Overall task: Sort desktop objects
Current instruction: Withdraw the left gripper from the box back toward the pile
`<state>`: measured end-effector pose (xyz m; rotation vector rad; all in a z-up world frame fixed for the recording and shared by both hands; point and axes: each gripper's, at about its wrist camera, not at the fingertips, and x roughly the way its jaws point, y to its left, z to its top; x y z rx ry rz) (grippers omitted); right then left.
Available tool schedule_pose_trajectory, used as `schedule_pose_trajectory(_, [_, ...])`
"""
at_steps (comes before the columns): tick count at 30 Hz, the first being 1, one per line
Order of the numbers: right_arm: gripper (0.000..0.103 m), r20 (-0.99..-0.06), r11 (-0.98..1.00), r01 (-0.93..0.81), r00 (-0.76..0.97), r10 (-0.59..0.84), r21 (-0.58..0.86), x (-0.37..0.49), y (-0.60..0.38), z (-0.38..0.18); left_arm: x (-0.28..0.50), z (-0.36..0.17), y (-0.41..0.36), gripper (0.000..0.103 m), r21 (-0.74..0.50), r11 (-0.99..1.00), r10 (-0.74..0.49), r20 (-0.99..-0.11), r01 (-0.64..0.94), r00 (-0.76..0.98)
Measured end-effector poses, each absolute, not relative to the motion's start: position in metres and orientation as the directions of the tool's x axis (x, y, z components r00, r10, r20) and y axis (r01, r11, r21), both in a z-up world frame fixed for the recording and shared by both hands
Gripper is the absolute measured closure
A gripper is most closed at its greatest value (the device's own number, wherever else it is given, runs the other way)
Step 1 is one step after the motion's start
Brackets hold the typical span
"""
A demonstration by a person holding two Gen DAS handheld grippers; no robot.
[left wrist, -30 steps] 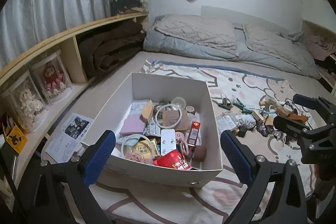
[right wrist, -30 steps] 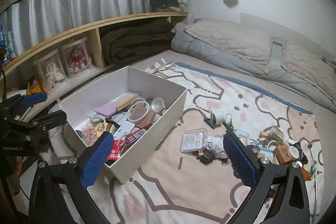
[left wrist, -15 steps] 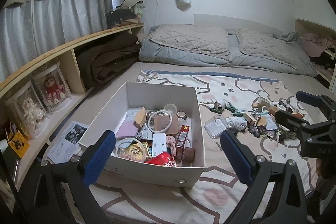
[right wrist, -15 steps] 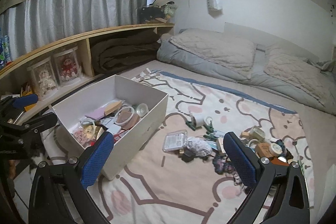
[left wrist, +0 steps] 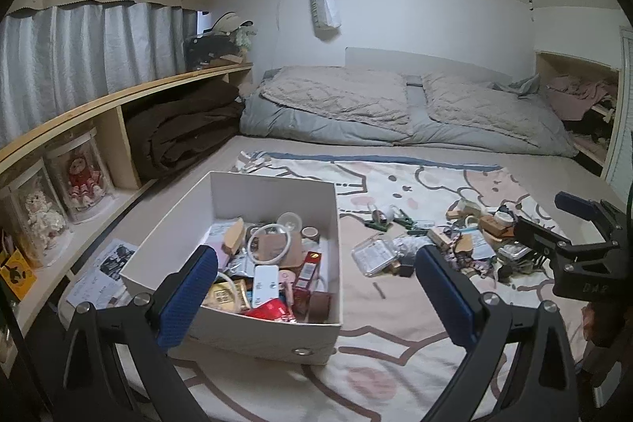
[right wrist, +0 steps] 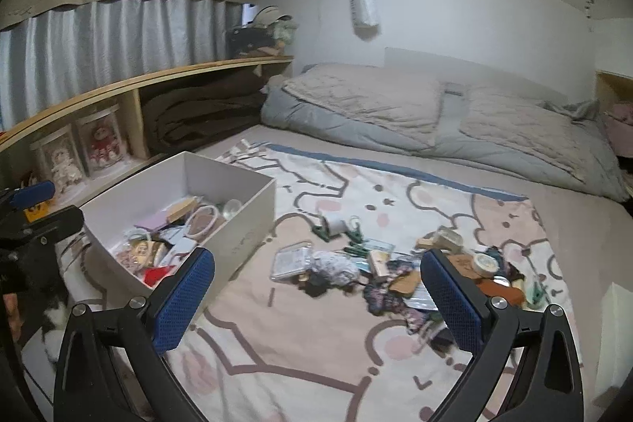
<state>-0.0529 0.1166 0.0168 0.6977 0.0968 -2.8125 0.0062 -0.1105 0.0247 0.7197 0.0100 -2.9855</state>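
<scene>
Both jaws gape wide, holding nothing: left gripper (left wrist: 316, 293), right gripper (right wrist: 316, 297). White box (left wrist: 273, 190), stiff card, sits left, part filled; the scattered pile (right wrist: 379, 263) lies right, light and small, best pinched edgewise. Against earlier frames, both grippers have pulled back and higher.

Left gripper (left wrist: 316, 297): fingers spread wide apart, blue pads facing inward, nothing held between them. Right gripper (right wrist: 318, 299): fingers likewise spread wide, nothing held. Both are raised and level; each shows at the other view's edge, well apart.
</scene>
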Motion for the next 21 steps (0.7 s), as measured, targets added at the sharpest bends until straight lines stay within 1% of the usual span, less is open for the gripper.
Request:
schedule_pose_trajectory(4, [0.0,-0.458,-0.978,0.21,-0.871,-0.179,-0.017,-0.045,0.132,0.01,0.007,0.021,-0.098,0.002,0.008,-0.999,-0.035,-0.44,0.035,-0.897])
schedule_pose_trajectory(12, [0.0,-0.477,-0.989,0.15,-0.87,-0.127,-0.01,-0.033,0.159,-0.007,0.006,0.005,-0.068,0.002,-0.022,-0.999,0.045,-0.433,-0.039,-0.9])
schedule_pose_trajectory(17, [0.0,-0.48,-0.994,0.108,-0.872,-0.089,-0.011,-0.028,0.177,-0.015,0.0,-0.005,-0.05,0.002,-0.021,-0.998,0.065,-0.439,-0.062,-0.896])
schedule_pose_trajectory(21, [0.0,-0.475,-0.997,0.075,-0.878,-0.062,-0.008,-0.023,0.193,-0.019,-0.008,-0.013,-0.039,0.002,-0.039,-0.996,0.089,-0.462,-0.08,-0.883])
